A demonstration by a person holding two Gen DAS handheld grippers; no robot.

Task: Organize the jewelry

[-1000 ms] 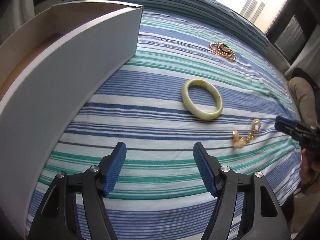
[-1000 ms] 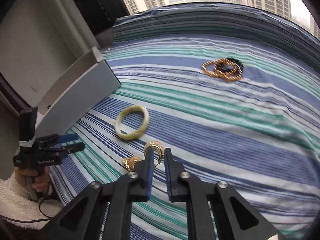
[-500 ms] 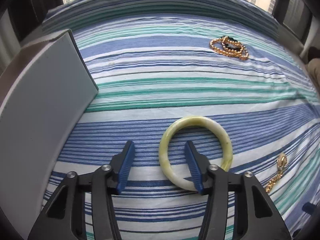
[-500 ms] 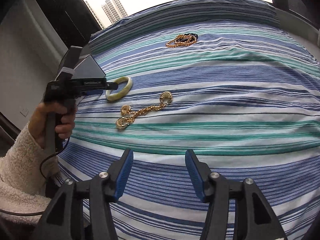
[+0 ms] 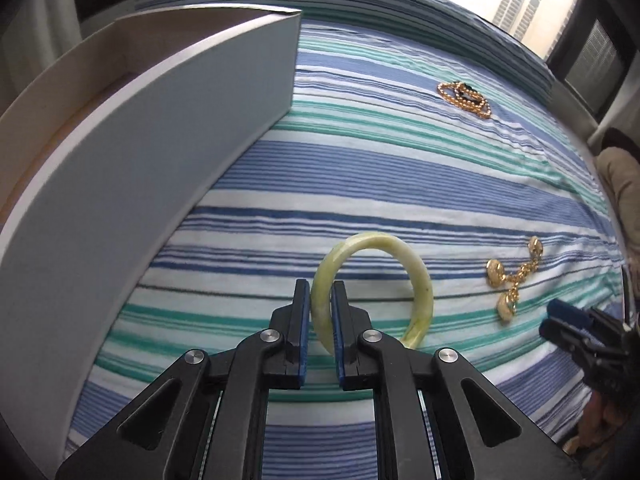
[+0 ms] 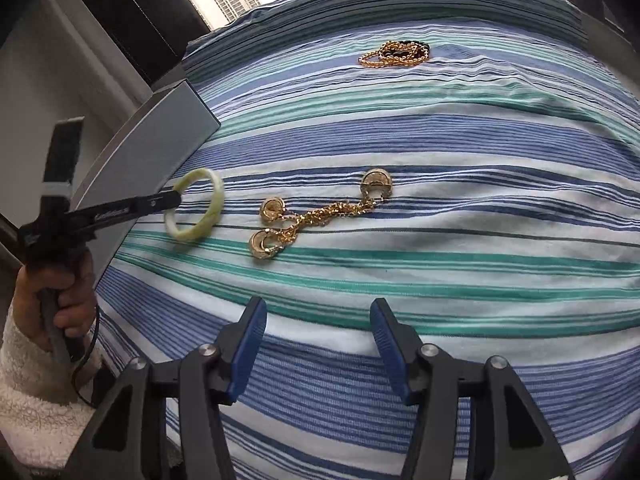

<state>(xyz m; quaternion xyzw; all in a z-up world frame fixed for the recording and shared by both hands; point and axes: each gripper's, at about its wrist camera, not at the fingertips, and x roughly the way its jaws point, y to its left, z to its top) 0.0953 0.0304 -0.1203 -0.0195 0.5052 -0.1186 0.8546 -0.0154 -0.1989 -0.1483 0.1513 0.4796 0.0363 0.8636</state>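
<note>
While your left hand-held gripper [image 5: 320,304], jaws just closed, clamps the jade bangle [image 5: 416,280] near the grey box [image 5: 160,168] wall at ten o'clock, your right hand-held gripper [image 6: 318,340] hangs released over bare bedspread [image 6: 480,184]; the gold chain [image 6: 320,212] lies at twelve o'clock.

Left gripper [image 5: 320,300]: jaws have just been closing, now clamped on the near-left rim of the jade bangle [image 5: 416,276], which tilts up off the striped bedcover [image 5: 400,184]. Right gripper [image 6: 318,328] jaws stand wider, over bare cloth.

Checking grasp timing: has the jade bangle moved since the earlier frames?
Yes. The jade bangle lay flat on the striped bedspread; now it is tipped up, its far side raised, closer to the grey box, with the left gripper, whose jaws have just been closing, clamped on its rim.
</note>
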